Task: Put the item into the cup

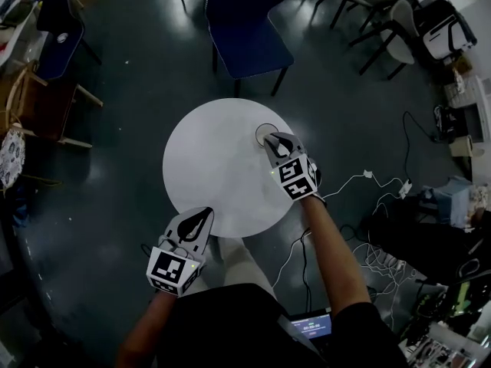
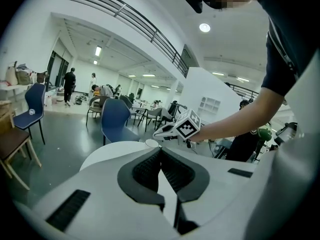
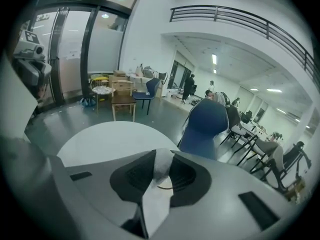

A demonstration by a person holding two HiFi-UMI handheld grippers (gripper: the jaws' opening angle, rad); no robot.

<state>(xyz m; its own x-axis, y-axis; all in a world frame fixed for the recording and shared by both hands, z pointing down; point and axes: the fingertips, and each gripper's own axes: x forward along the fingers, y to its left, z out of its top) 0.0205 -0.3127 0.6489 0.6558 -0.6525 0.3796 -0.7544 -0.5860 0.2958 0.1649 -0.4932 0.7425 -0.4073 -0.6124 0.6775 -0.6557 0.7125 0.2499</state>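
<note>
On the round white table [image 1: 207, 167] stands a pale cup [image 1: 263, 131], its rim a thin ring near the far right edge. My right gripper [image 1: 275, 142] hovers right at the cup, tips over its rim. It is shut on a white crumpled paper item [image 3: 161, 168] that stands up between the dark pads. The left gripper view shows the cup [image 2: 151, 143] just in front of the right gripper [image 2: 167, 132]. My left gripper [image 1: 201, 215] rests at the table's near edge, shut and empty, its pads [image 2: 150, 166] meeting at the tips.
A blue chair [image 1: 245, 29] stands just beyond the table. Another blue chair [image 1: 60, 33] and a wooden one [image 1: 38, 102] are at the left. White cables [image 1: 368, 186] trail over the dark floor on the right, near a laptop [image 1: 311, 326].
</note>
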